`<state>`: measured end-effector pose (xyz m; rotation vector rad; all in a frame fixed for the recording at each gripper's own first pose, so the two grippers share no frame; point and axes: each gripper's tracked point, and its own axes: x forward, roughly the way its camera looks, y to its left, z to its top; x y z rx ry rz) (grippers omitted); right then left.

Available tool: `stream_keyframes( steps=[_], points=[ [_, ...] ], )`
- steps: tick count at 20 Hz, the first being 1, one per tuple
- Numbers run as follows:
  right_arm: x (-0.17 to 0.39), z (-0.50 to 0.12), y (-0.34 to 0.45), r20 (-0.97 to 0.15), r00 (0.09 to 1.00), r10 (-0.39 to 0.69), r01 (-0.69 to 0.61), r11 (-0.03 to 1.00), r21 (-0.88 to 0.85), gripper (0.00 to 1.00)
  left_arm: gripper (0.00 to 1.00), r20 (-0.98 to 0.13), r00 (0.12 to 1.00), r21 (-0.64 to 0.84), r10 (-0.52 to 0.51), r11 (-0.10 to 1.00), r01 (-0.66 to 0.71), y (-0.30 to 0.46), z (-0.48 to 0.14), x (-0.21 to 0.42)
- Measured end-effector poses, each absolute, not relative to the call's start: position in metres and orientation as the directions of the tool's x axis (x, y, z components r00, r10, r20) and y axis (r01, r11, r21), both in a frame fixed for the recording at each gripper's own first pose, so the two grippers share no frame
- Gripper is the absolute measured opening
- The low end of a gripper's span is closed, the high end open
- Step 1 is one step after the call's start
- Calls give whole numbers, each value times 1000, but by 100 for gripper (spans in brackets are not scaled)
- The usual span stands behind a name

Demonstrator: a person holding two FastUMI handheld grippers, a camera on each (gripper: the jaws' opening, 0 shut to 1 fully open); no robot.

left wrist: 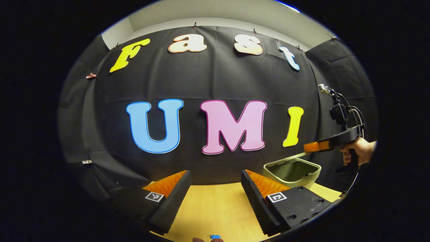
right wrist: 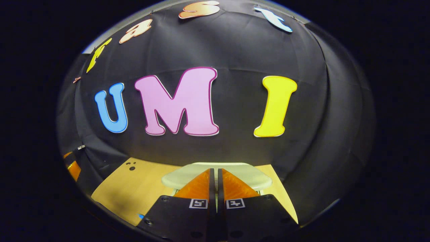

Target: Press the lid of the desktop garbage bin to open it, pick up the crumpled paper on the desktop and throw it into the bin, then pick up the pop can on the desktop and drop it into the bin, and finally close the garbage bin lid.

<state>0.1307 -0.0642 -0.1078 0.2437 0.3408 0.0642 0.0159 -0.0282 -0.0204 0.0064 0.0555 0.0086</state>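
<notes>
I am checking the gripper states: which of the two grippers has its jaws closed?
The right gripper, held above the bin, has its jaws together. The left gripper holds them wide apart over the table.

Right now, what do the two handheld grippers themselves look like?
Each gripper has black wedge-shaped jaws bearing a small square black-and-white marker. In the left gripper view, the right gripper shows a black pistol-grip body, a small black box on a post above, and thin dark cables looping behind, with a bare hand on it.
</notes>
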Motion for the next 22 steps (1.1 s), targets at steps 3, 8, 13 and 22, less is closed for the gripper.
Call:
stream_keyframes(
  steps=[3,8,13,22],
  points=[
    [133,-92,-70,-272,958,87,-17,968,250,5,95,-54,999,6,2,1000,-2,-31,-20,16],
    [132,-67,-77,-180,982,56,-18,979,204,5,96,-58,998,0,-3,1000,3,-34,-21,17],
    [124,-35,-76,-69,997,37,-28,990,137,5,96,-58,998,0,-5,1000,5,-36,-22,16],
    [99,-15,-55,-28,997,71,-67,989,133,27,95,-66,998,-8,-13,1000,12,-37,-26,16]
  ],
)
